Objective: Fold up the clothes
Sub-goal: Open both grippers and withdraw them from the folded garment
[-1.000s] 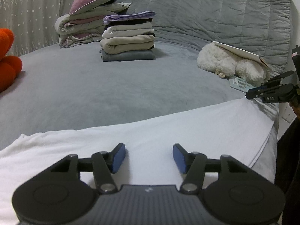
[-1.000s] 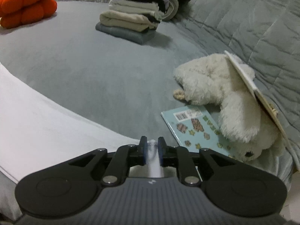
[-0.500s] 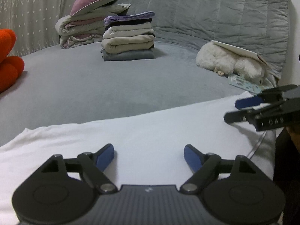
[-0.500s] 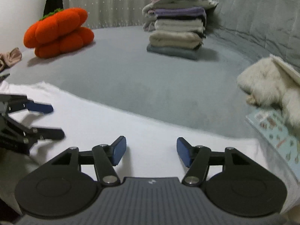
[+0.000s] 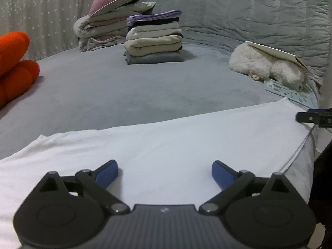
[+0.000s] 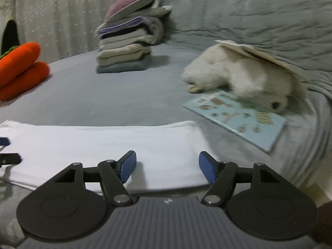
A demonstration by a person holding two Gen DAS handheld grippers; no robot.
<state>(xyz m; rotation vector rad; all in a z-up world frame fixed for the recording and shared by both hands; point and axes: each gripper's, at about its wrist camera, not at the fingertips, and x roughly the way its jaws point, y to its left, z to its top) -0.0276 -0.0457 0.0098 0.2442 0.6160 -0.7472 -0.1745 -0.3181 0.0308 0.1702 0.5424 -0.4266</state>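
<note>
Both jaws were opening, empty: the left gripper (image 5: 165, 171) now wide, the right gripper (image 6: 167, 164) having released the white garment (image 5: 176, 143), flat across the lower frame

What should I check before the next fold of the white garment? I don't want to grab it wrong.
1. Left gripper free of cloth: ok, jaws opening, nothing between them.
2. Right gripper free of cloth: ok, jaws opening, nothing pinched.
3. White garment lying flat on the bed: ok.
4. Blue book clear of the garment: ok, beside it, apart.
5. Folded stack upright: ok.
6. Garment's near edge: cannot tell, hidden by the grippers.
</note>
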